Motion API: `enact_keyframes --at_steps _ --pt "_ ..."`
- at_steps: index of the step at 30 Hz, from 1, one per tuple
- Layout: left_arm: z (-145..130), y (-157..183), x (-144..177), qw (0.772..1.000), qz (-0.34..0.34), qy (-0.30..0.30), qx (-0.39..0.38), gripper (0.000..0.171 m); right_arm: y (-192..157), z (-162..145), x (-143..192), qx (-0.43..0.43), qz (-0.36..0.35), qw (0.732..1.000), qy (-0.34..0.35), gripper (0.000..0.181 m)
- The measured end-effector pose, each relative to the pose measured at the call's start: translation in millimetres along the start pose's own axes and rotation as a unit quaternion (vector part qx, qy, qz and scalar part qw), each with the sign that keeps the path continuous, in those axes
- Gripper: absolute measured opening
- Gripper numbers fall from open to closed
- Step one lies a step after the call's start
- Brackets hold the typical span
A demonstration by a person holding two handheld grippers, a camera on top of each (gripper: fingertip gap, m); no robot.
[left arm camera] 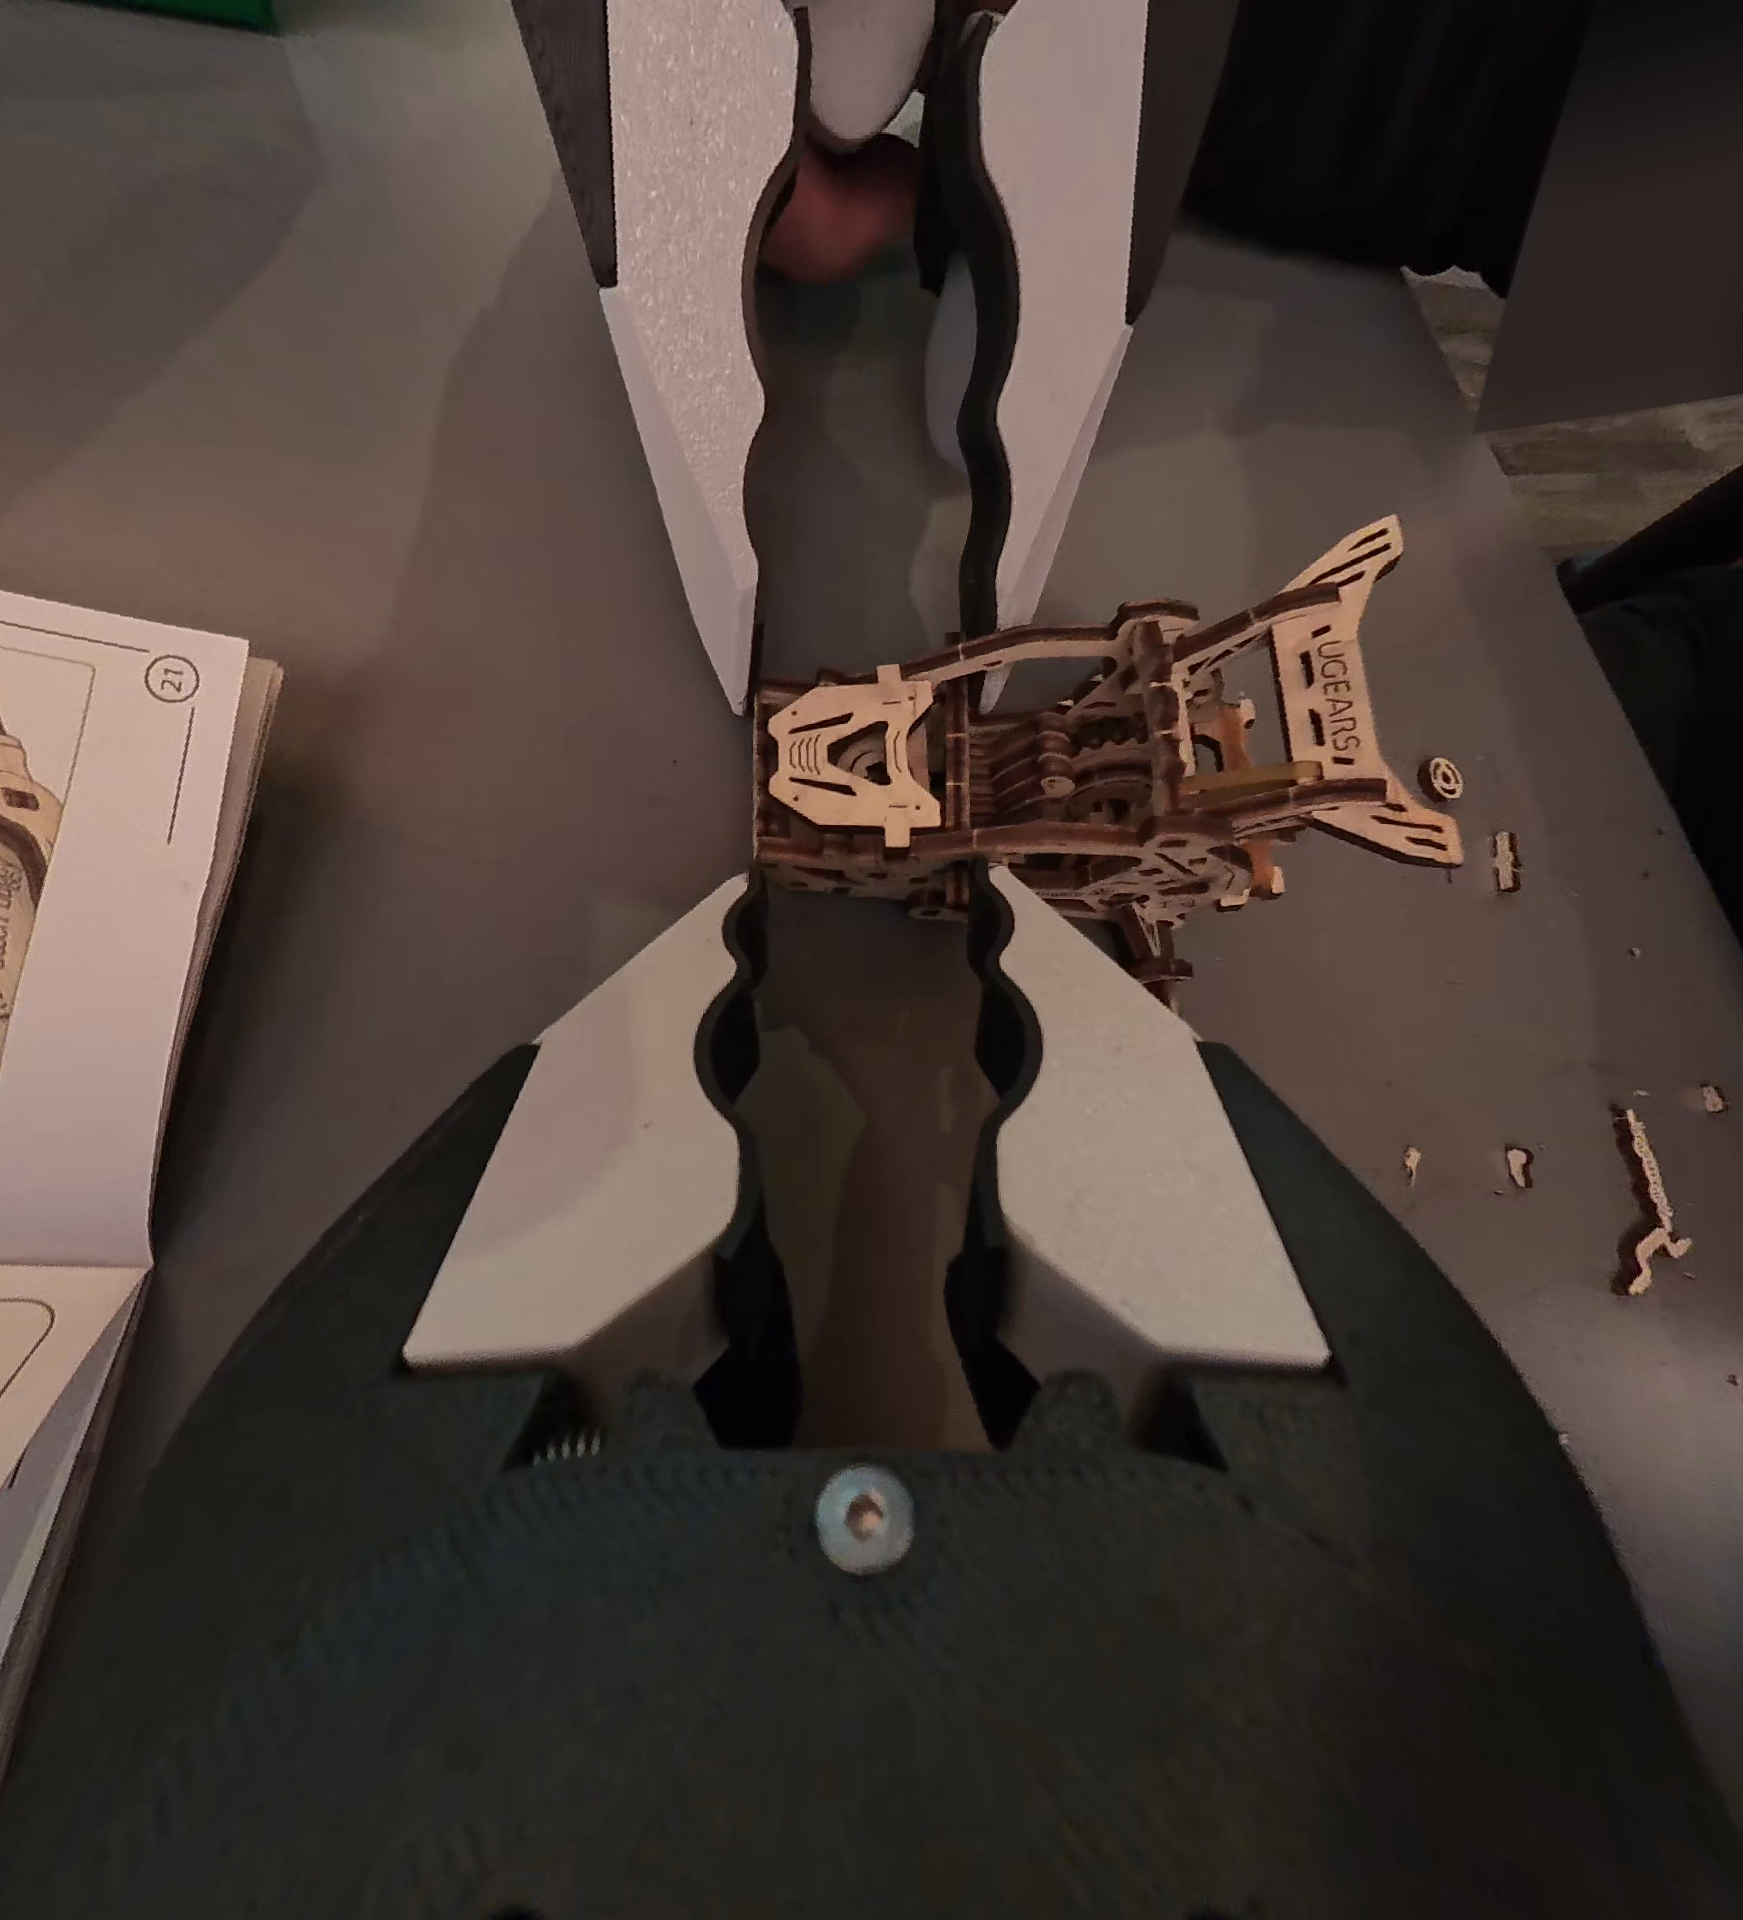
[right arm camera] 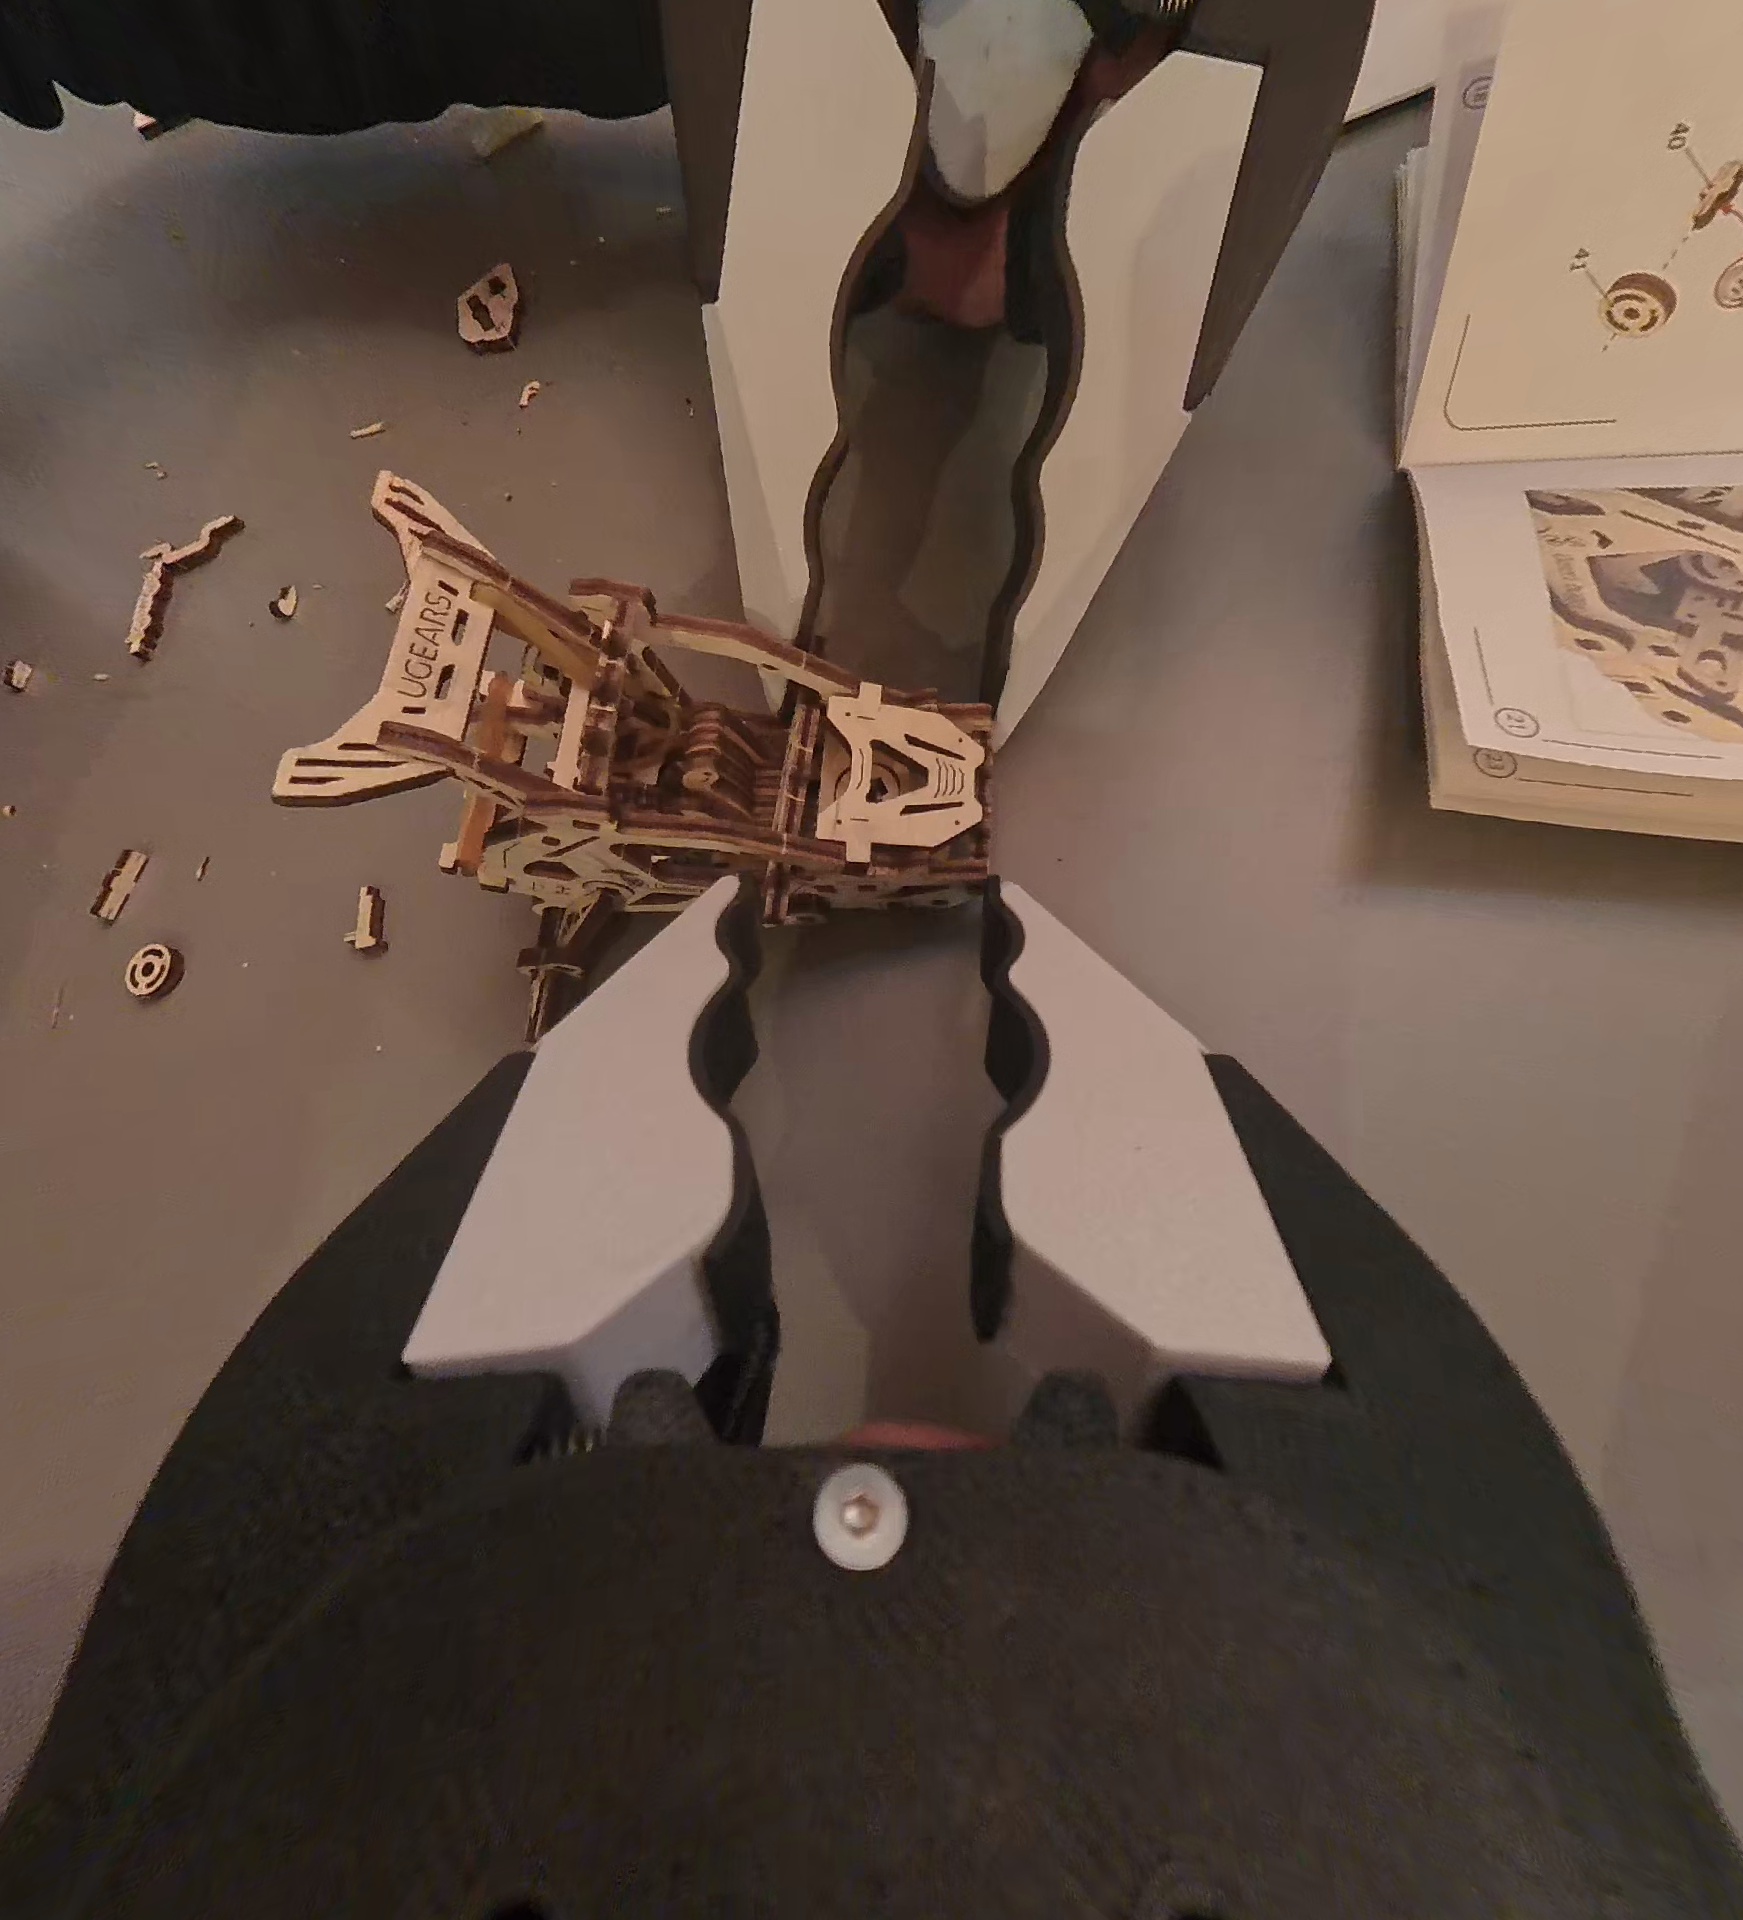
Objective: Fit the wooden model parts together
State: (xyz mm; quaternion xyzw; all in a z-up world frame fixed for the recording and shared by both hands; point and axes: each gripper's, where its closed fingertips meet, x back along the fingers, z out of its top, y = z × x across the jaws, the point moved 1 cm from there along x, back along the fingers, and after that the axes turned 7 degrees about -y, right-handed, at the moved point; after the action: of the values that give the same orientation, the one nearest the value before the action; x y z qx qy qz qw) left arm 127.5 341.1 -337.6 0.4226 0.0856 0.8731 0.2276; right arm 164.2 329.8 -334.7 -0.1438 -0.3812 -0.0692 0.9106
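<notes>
Left gripper (left arm camera: pixel 862 883) comes in from 6 o'clock in the left wrist view, fingers spread about as wide as the boxy front block of the wooden model (left arm camera: pixel 1054 769), tips at the block's near corners; looks clamped on it, but actual contact is hard to confirm. Right gripper (right arm camera: pixel 862 883) does the same from the opposite side; in the left wrist view it shows at 12 o'clock, fingertips at the block's far corners. Both seem to pinch the same front section, so I read both as grasping the model. Model sits mid-frame on the grey table (left arm camera: pixel 275 416), forked tail plate pointing to 3 o'clock in the left view, 9 o'clock in the right view. Handling guess: light, thin laser-cut plywood, stiff but brittle; the curved top rails, gear stack in the middle and forked tail likely snap under side load. Best hold is the solid boxy front block, squeezed gently across its flat side walls, not on the open lattice. Loose bits lie near: a small round wooden disc (right arm camera: pixel 152 971), a jagged offcut strip (right arm camera: pixel 171 577), scattered chips. Open instruction booklet (left arm camera: pixel 36 935) at 9 o'clock in the left view, 3 o'clock in the right. Writing present: engraved lettering on the tail plate, printed page numbers and part numbers in the booklet; not transcribed.
</notes>
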Motion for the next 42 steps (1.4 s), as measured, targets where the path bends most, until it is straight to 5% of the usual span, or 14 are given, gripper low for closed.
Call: enact_keyframes --at_steps 42 --pt "0.4 -0.4 -0.4 1.000 -0.007 -0.005 -0.015 0.037 -0.1 -2.2 -0.3 -0.010 0.000 1.000 -0.005 0.040"
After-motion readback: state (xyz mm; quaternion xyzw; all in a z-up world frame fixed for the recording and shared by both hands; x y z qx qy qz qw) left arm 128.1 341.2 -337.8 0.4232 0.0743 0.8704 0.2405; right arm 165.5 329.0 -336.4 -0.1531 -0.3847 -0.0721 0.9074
